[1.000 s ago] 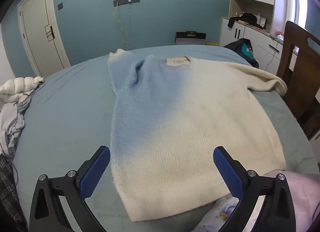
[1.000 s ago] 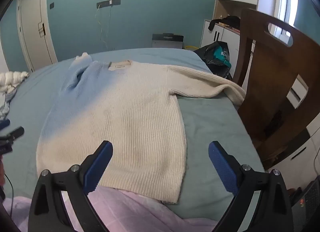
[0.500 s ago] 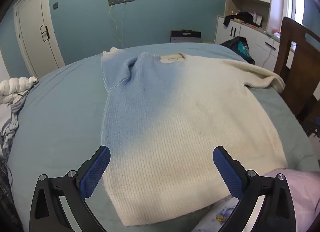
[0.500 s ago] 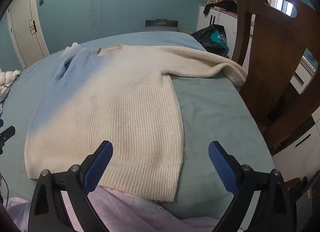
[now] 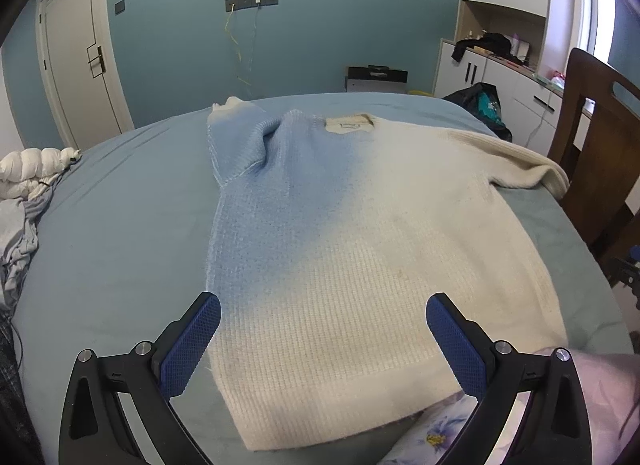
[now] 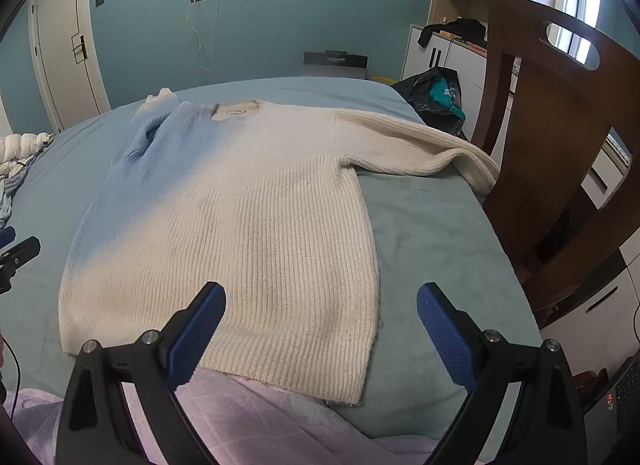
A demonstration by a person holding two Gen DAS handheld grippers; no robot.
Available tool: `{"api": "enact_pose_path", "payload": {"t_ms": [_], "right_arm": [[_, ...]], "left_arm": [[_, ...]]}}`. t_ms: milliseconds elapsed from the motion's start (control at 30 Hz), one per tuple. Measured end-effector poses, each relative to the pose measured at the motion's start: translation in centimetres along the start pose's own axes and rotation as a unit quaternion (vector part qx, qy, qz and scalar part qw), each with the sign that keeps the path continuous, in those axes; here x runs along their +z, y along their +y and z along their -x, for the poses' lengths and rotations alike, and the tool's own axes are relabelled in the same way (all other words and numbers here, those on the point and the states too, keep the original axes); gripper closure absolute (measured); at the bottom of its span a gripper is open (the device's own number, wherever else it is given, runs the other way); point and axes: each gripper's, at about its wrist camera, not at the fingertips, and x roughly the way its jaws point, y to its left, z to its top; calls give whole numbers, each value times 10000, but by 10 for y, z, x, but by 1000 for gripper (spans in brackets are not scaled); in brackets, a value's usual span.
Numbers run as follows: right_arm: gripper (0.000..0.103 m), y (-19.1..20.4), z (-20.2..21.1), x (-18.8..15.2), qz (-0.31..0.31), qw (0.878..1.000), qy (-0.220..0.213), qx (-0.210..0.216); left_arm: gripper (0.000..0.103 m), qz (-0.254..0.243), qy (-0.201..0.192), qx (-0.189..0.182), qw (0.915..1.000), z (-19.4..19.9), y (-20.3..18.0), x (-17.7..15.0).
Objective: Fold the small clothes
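A knit sweater [image 5: 360, 265], cream fading to light blue on its left side, lies flat on the bed with its neck label at the far end; it also shows in the right wrist view [image 6: 248, 225]. Its left sleeve [image 5: 240, 145] is folded in over the body; its right sleeve [image 6: 420, 145] stretches out to the bed's right edge. My left gripper [image 5: 322, 329] is open and empty, hovering above the sweater's lower left hem. My right gripper [image 6: 320, 321] is open and empty above the lower right hem corner.
The bed [image 5: 120, 233] has a blue-grey sheet. A wooden chair [image 6: 560, 145] stands close at the bed's right. Bunched clothes [image 5: 24, 193] lie at the left edge. A pink floral cloth [image 6: 248, 417] lies at the near edge. A black bag [image 6: 436, 93] sits beyond the bed.
Both grippers have moved forward and lower toward the sweater's hem; the right one shifted so the hem corner lies between its fingers. Both stayed open.
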Motion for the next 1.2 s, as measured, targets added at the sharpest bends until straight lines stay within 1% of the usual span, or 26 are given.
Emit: {"api": "enact_pose_path", "payload": {"t_ms": [167,533,1033,1200], "right_arm": [[8,-2,-4,-2,-83,10000,47,-9],[8,1,-12,-4,-88,9998,140,-66],[8,-1,-18,-8,-143,9996,235,-83],[8,0,-27,-14,-91,9992,357,-158]], "left_arm": [[0,-81,-37,67,9999,-1,-2,-3],[0,-195,46,71,9998,-6,-4,-9],[0,-175,86,57,9998,-8,-2,-10],[0,-117,142,61,9998,-11,1,-8]]}}
